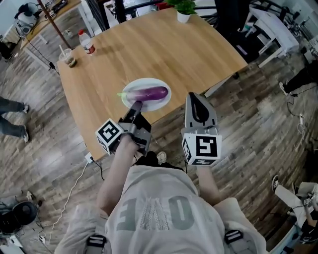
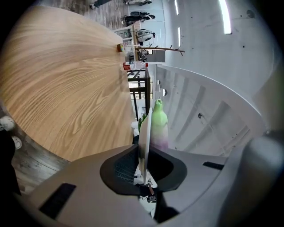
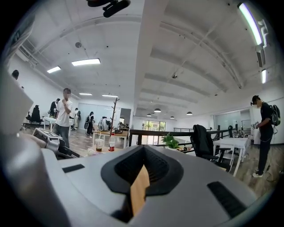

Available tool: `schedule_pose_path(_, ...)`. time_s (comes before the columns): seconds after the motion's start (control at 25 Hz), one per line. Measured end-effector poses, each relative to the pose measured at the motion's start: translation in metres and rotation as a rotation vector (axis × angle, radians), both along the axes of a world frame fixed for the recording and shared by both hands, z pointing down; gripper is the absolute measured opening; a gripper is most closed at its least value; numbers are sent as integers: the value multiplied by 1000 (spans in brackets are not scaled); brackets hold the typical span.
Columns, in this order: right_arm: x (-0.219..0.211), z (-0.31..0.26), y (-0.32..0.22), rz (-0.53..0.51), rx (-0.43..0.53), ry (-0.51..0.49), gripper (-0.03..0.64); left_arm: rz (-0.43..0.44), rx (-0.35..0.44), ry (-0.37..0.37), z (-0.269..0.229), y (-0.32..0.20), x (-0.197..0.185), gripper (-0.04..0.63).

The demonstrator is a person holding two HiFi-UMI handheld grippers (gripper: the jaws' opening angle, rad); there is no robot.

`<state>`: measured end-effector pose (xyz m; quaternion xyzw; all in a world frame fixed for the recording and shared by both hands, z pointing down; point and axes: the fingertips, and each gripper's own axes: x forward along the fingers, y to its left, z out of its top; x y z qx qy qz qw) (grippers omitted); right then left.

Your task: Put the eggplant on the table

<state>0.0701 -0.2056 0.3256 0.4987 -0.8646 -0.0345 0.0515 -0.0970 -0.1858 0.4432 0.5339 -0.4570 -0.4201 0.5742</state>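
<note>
A purple eggplant (image 1: 149, 93) with a green stem lies on a white plate (image 1: 130, 89) near the front edge of the wooden table (image 1: 164, 49). My left gripper (image 1: 135, 105) is shut on the plate's near rim. In the left gripper view the plate (image 2: 144, 137) runs edge-on between the jaws, with the eggplant's (image 2: 159, 124) green end beyond it. My right gripper (image 1: 198, 99) hovers just off the table's front edge, right of the plate, jaws together and holding nothing. The right gripper view shows only a sliver of the table (image 3: 140, 190) between them.
A drinks bottle (image 1: 87, 42) and a cup (image 1: 67, 56) stand at the table's far left corner, a potted plant (image 1: 184, 9) at its far edge. White furniture (image 1: 271, 25) stands to the right. People stand in the room behind.
</note>
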Motion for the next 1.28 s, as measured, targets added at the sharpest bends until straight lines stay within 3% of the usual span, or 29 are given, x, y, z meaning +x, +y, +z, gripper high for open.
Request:
schedule_pose_path(0.4,-12,21,-42,8,-68,-8,18,26,-29,-57,27,-62,-6,35)
schedule_pose_path(0.64,-17,39,-60,15,-101,26,18,54,-70,-121,69,-94,-13,35)
schedule_pose_path(0.84,-19,59,-71,13,-158,45,18,74,-107,-66,106,-109,-10,35)
schedule_pose_path(1.28,-2,87,-71,74,-224,85,18,127,-138,-63,144,-147,10,35)
